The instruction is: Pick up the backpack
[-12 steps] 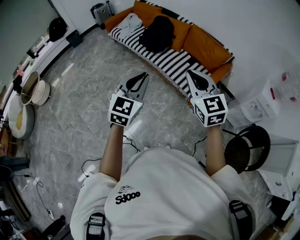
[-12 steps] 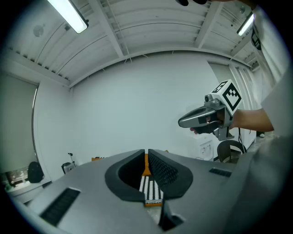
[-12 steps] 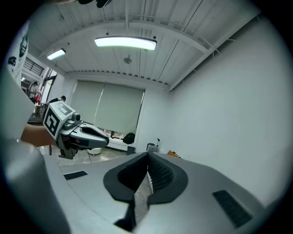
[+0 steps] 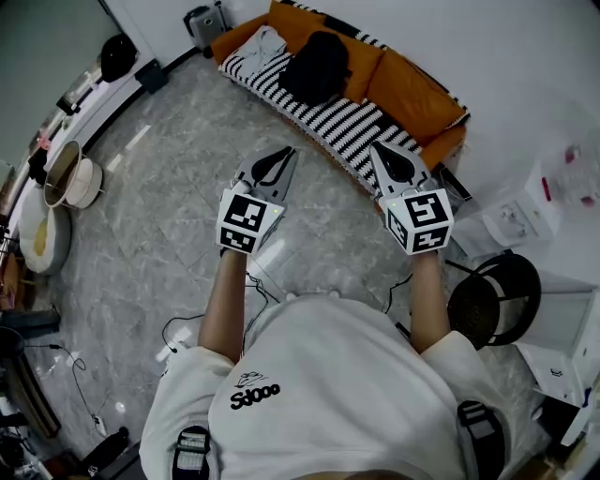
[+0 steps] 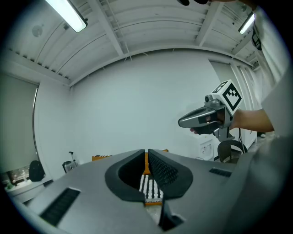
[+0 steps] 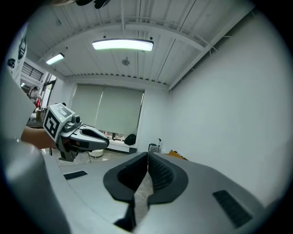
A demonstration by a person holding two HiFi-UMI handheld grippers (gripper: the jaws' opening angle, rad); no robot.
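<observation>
A black backpack lies on the orange sofa, on its black-and-white striped cover. Both grippers are held out in front of the person, short of the sofa and apart from the backpack. My left gripper is shut with nothing between its jaws; in the left gripper view only a strip of the striped cover shows past the jaws. My right gripper is shut and empty too, its tip over the sofa's near edge; the right gripper view faces the wall, with the left gripper at its left.
A black round stool stands at the right beside white boxes. Bowls and pots sit on the floor at the left. Cables trail across the grey marble floor. A small suitcase stands by the sofa's far end.
</observation>
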